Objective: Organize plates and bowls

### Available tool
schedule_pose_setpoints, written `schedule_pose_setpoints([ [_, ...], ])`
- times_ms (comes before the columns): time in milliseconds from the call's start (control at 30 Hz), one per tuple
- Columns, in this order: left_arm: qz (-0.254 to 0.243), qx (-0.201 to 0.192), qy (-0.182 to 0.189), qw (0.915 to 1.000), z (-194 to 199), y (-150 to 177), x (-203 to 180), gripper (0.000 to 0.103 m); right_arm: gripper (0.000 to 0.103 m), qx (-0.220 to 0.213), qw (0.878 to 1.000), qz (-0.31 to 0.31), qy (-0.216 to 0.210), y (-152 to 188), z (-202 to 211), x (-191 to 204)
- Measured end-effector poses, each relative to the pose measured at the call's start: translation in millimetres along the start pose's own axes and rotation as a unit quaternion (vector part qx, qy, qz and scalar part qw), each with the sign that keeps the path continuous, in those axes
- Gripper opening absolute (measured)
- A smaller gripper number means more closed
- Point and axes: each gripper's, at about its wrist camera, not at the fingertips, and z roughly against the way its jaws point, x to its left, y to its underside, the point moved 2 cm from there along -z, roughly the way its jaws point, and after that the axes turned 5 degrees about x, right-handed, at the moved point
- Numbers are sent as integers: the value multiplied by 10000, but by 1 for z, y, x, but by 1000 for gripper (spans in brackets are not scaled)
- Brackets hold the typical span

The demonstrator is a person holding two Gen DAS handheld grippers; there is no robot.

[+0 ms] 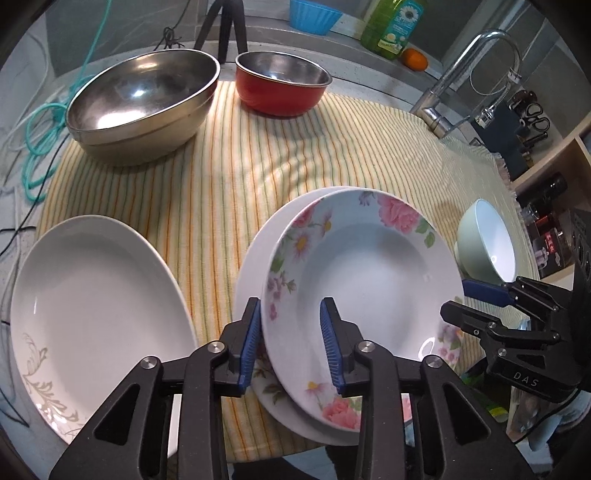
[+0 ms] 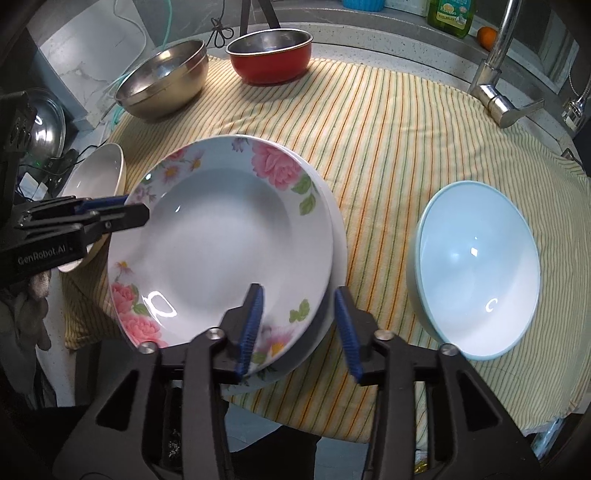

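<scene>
A floral plate (image 1: 369, 266) (image 2: 229, 236) lies on a second plate (image 1: 266, 369) (image 2: 340, 240) on the striped cloth (image 1: 221, 177), slightly offset. My left gripper (image 1: 291, 343) straddles its left rim, open, with a gap beside the inner pad. My right gripper (image 2: 300, 328) straddles the near right rim, open, its right finger well clear of the plate. Each gripper shows in the other's view, the right gripper (image 1: 465, 302) and the left gripper (image 2: 131, 208). A white plate with a grey leaf pattern (image 1: 99, 314) (image 2: 96, 177) lies to the left. A pale green bowl (image 1: 487, 243) (image 2: 476, 269) sits to the right.
A steel bowl (image 1: 144, 99) (image 2: 166, 77) and a red bowl (image 1: 284, 85) (image 2: 273, 55) stand at the back of the cloth. A faucet (image 1: 480, 81) (image 2: 498, 92) rises at the back right. A blue bowl (image 1: 314, 14), a soap bottle (image 1: 395, 26) and an orange (image 1: 415, 59) sit on the ledge.
</scene>
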Motion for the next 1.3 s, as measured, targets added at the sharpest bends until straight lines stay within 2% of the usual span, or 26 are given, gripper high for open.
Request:
schedule_pose_setpoints([
  [100,51,-31,-11,10000,1,-1,1,32,48,-65,10000,-34,4,-1,3,-1],
  [200,119,-80,16,9999,5,-1,4,32,61,-105,9998,-126,-84,-2,6,-3],
  [233,159,-106,37,9998,7,-2,6,32,62,-140,9997,-167,-132,-3,8,-5],
  [500,525,-431,197,9975,32,-4,24,33,63,-485,9971,-328,-484,-13,27,-3],
  [567,651,-541,201,9962,41,-3,32,39,65,-573,9955,-366,-664,-19,32,-1],
  [667,870,-714,202,9934,53,1,44,40,66,-640,9934,-361,-878,-25,37,4],
  [967,1550,-932,14,9835,73,27,91,40,66,-691,9898,66,-1248,-47,37,45],
  [1300,2230,-1134,-253,9679,91,58,139,40,66,-532,9839,711,-1550,-71,17,107],
])
